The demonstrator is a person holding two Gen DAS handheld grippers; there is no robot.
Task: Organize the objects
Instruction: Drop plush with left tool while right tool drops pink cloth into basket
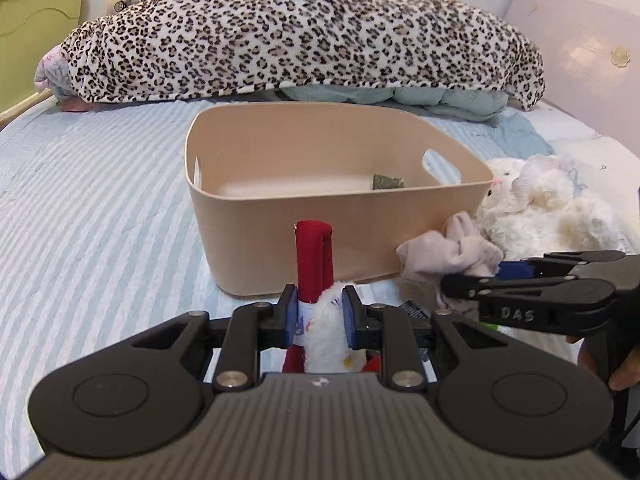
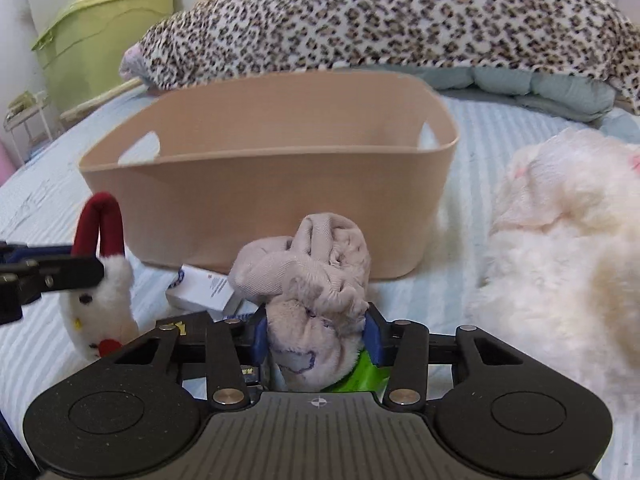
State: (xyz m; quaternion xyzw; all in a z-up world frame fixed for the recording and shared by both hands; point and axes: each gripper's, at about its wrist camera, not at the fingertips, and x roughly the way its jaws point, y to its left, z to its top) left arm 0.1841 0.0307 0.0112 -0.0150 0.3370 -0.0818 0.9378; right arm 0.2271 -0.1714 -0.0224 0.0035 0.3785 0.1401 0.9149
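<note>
My left gripper [image 1: 319,314] is shut on a small white plush toy with red ears [image 1: 314,258], just in front of the beige plastic bin [image 1: 280,216]. The toy also shows in the right wrist view [image 2: 102,280]. My right gripper [image 2: 318,338] is shut on a crumpled beige cloth [image 2: 316,272], near the bin's front wall [image 2: 280,208]. The cloth [image 1: 448,254] and the right gripper [image 1: 472,282] show at the right in the left wrist view. A small green-grey item [image 1: 386,181] lies inside the bin.
A large white fluffy plush [image 2: 560,248] lies right of the bin on the striped blue bedding [image 1: 100,200]. A white box [image 2: 204,286] and a green packet [image 2: 362,376] lie by the cloth. A leopard-print blanket [image 1: 300,36] is piled behind; a green cabinet [image 2: 100,40] stands at left.
</note>
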